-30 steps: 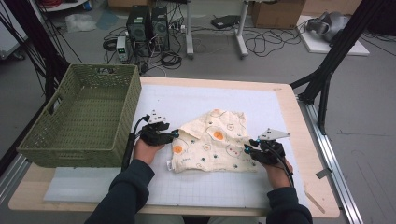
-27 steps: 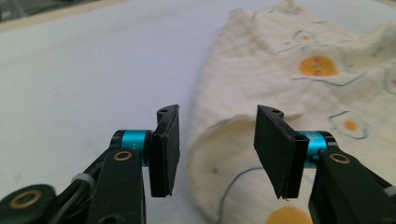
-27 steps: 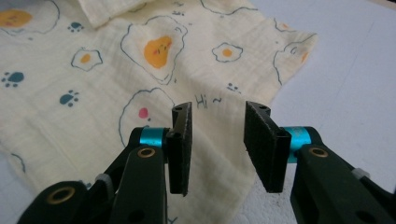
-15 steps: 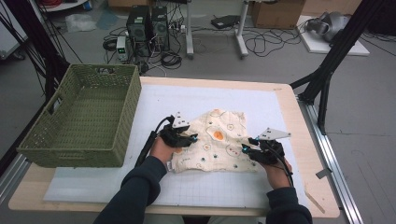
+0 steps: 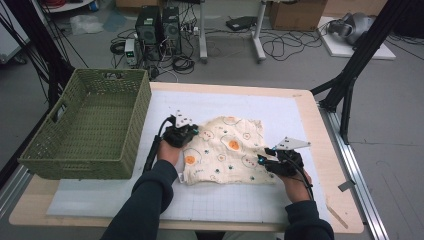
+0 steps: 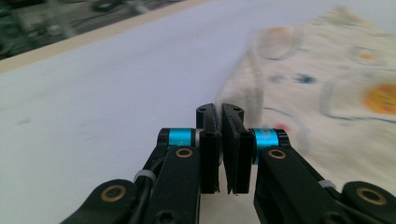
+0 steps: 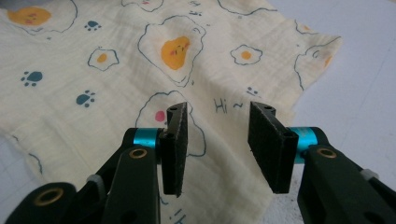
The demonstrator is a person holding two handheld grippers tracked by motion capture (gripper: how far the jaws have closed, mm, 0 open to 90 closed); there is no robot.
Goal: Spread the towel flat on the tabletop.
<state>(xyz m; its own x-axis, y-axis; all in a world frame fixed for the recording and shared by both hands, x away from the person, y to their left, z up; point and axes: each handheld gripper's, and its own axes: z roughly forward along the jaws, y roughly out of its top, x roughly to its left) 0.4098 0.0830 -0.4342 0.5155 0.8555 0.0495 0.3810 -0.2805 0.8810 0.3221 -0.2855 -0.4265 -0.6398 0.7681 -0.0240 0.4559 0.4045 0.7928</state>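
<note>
A cream cloth [image 5: 225, 150] printed with fried eggs and paw marks lies spread on the white mat. My left gripper [image 5: 192, 132] sits at the cloth's upper left edge. In the left gripper view its jaws [image 6: 219, 112] have just closed and stand together on the edge of the cloth [image 6: 336, 93]. My right gripper [image 5: 261, 159] is at the cloth's right side. In the right gripper view its jaws [image 7: 217, 112] stand apart just above the cloth [image 7: 116, 70], having opened a little, and nothing is pinched between them.
A green woven basket [image 5: 80, 162] stands at the table's left, close to my left forearm. The white mat [image 5: 200, 102] shows bare behind the cloth. Black frame legs [image 5: 350, 85] stand past the table's right edge, and cables and boxes lie on the floor beyond.
My left hand moved right onto the cloth, then drew back toward its upper left edge, and its jaws closed. The right hand stayed in place.
</note>
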